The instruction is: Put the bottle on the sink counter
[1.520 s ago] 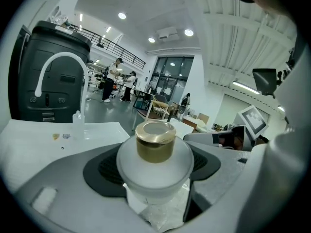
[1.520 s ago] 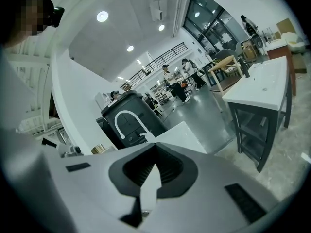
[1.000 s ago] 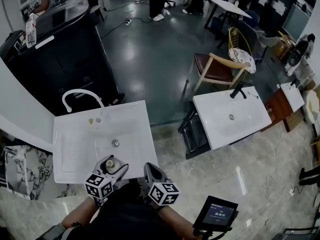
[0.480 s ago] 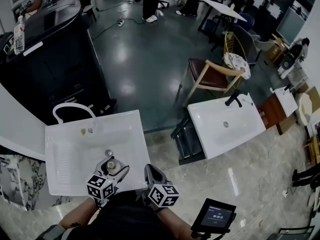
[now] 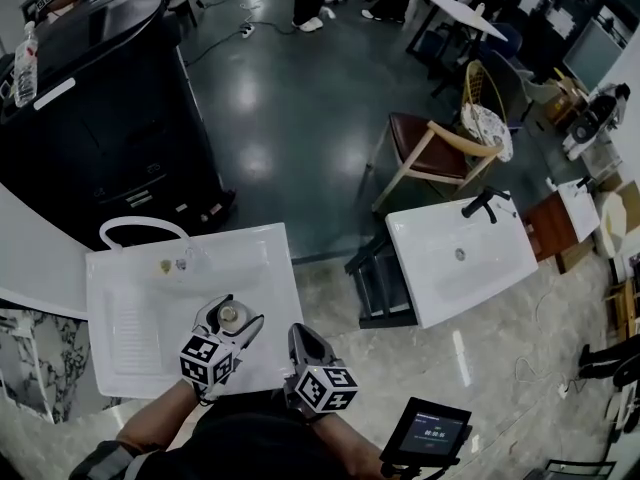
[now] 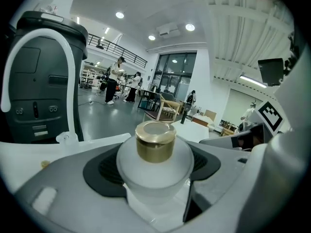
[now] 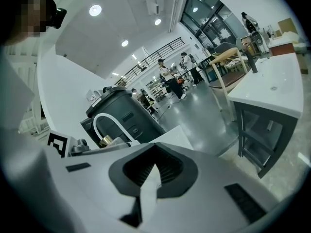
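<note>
The left gripper (image 5: 230, 318) has its jaws squeezed on the bottle (image 6: 154, 166), holding its round belly. The bottle is small and fat, made of milky, frosty stuff that looks like glass, with a shiny gold cap (image 6: 155, 139). It is likely heavy for its size, smooth and easy to break, so the belly is the best place to hold. It hangs over the white, hard sink (image 5: 130, 298), toward 5 o'clock. The curved tap (image 5: 140, 226) is at 11 o'clock. The right gripper (image 5: 302, 336) has its jaws together, holding nothing.

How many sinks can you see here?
2. One sink lies lower left, under the bottle in the left gripper; the other stands to its right, by the chair. Others may be hidden.
</note>
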`<action>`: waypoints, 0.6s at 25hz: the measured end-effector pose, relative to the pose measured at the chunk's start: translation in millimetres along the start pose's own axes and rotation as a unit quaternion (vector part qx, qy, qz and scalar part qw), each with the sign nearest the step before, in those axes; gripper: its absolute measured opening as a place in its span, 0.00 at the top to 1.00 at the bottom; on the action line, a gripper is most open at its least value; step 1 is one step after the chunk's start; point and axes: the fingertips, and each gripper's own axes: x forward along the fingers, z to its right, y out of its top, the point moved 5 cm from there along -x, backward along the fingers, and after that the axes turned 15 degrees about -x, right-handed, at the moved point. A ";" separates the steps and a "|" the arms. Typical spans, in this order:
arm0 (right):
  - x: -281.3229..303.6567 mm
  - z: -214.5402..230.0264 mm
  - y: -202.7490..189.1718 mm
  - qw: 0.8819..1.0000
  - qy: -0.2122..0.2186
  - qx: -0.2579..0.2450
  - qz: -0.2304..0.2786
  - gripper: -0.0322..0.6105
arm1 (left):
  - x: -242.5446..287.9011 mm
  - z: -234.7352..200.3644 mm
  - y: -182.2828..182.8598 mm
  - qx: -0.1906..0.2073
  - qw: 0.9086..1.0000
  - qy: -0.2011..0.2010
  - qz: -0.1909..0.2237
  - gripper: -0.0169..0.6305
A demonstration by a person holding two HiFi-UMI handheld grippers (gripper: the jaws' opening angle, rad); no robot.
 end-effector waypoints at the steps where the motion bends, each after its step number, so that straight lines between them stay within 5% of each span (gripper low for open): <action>1: 4.4 1.3 0.8 1.000 0.000 -0.001 -0.001 0.96 | 4.6 -4.3 2.3 0.002 1.000 0.001 0.000 0.44; 15: 59.0 21.2 8.0 1.000 -0.007 -0.004 -0.015 0.96 | 70.3 -52.2 46.9 0.015 1.000 0.012 0.024 0.44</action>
